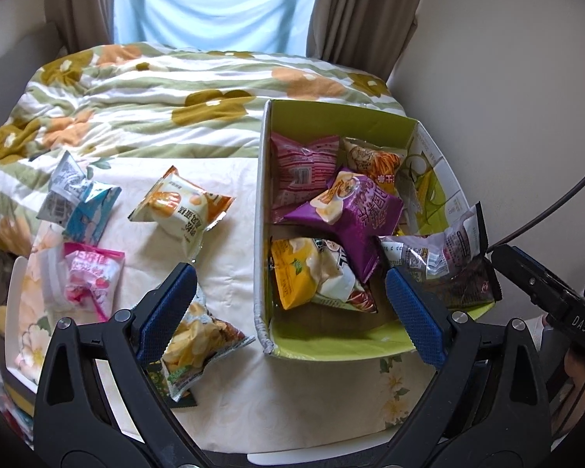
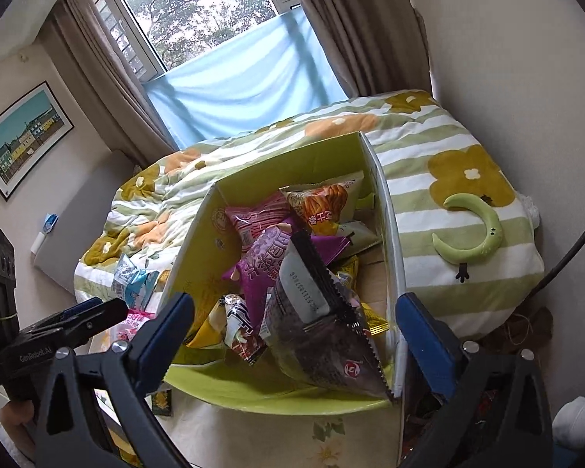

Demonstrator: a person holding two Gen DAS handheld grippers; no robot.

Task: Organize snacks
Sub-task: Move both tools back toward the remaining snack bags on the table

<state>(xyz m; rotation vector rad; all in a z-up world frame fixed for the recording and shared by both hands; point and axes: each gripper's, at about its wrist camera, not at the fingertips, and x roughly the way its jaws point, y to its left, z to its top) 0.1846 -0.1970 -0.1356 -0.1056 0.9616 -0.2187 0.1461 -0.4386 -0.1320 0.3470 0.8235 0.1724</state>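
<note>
- We find the left gripper [image 1: 290,314] with fingers spread wide, holding nothing, above the tabletop's [image 1: 230,273] near edge.
- The right gripper [image 2: 292,335] stands equally wide apart, empty, over the green box [image 2: 199,273].
- A dark packet [image 2: 323,331] leans in the box's near right corner.
- A purple packet [image 1: 351,214] lies mid-box.
- Left of the box, an orange-white packet [image 1: 179,206] lies loose.
- Beyond the far edge we see a quilt [image 1: 156,93].
</note>
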